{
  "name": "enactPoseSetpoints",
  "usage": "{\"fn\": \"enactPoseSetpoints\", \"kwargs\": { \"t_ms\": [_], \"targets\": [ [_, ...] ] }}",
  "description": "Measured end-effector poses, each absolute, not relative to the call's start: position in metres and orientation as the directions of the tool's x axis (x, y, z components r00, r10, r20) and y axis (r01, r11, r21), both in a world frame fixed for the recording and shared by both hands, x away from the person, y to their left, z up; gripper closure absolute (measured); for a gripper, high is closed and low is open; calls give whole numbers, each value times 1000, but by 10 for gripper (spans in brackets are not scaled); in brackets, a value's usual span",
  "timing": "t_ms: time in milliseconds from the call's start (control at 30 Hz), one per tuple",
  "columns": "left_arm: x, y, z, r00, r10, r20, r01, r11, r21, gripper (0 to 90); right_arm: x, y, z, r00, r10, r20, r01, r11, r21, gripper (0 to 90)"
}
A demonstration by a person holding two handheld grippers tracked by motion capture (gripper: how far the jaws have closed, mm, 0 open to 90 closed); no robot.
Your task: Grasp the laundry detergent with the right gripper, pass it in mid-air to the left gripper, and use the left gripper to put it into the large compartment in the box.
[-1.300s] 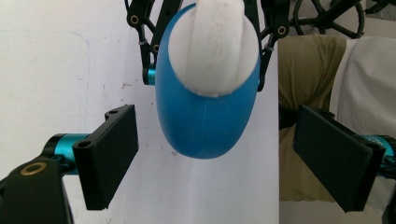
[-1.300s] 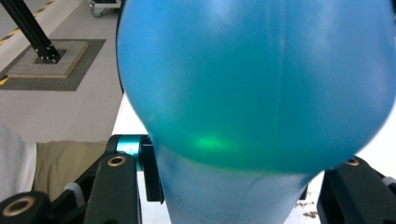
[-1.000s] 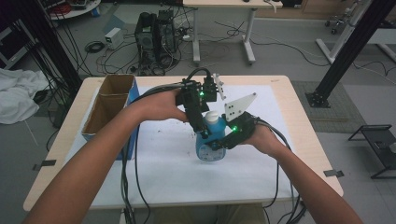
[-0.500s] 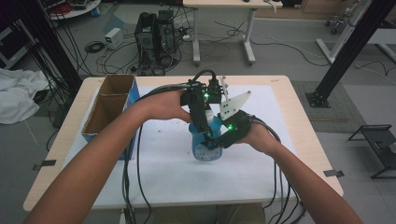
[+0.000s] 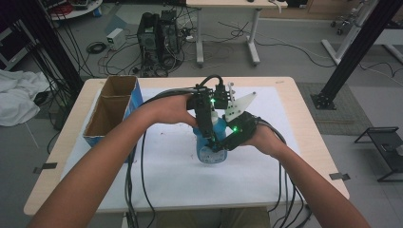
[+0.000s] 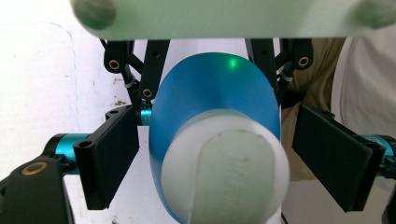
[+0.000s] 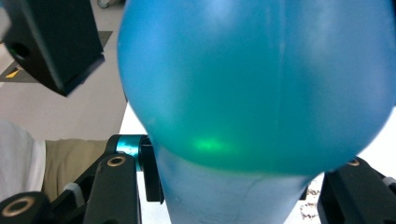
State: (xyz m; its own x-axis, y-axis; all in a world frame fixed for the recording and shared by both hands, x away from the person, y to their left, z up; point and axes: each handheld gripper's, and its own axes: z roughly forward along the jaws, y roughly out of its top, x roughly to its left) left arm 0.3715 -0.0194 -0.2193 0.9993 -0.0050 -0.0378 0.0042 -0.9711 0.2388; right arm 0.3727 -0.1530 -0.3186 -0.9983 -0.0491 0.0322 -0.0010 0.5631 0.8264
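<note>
High view: a blue bottle (image 5: 210,145) is standing mid-tabletop (image 5: 285,180), well clear of every edge, with a cardboard box (image 5: 111,111) sitting along the left edge. Left gripper view: the left gripper (image 6: 210,154) is hanging released, its jaws apart and flanking the bottle's white cap (image 6: 224,172). Right gripper view: the right gripper (image 7: 233,196) is clenching the bottle's lower body.

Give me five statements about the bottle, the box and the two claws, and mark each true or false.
1. The blue bottle stands upright on the white sheet. True.
2. The bottle's cap is red. False: it is white.
3. The left claw has its jaws apart on either side of the cap, not touching it. True.
4. The cardboard box lies to the right of the bottle in the high view. False: it sits at the table's left edge.
5. The right claw hangs well above the bottle. False: it is low against the bottle's body, jaws on either side.
</note>
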Motion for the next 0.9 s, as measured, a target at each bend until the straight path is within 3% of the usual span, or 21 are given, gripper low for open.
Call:
{"fn": "enactPoseSetpoints", "kwargs": {
  "t_ms": [900],
  "targets": [
    [372, -22, -223, 999, -25, -41, -15, -975, 223, 293, 374, -153, -319, -998, -52, 20, -12, 553, 833, 448]
  ]
}}
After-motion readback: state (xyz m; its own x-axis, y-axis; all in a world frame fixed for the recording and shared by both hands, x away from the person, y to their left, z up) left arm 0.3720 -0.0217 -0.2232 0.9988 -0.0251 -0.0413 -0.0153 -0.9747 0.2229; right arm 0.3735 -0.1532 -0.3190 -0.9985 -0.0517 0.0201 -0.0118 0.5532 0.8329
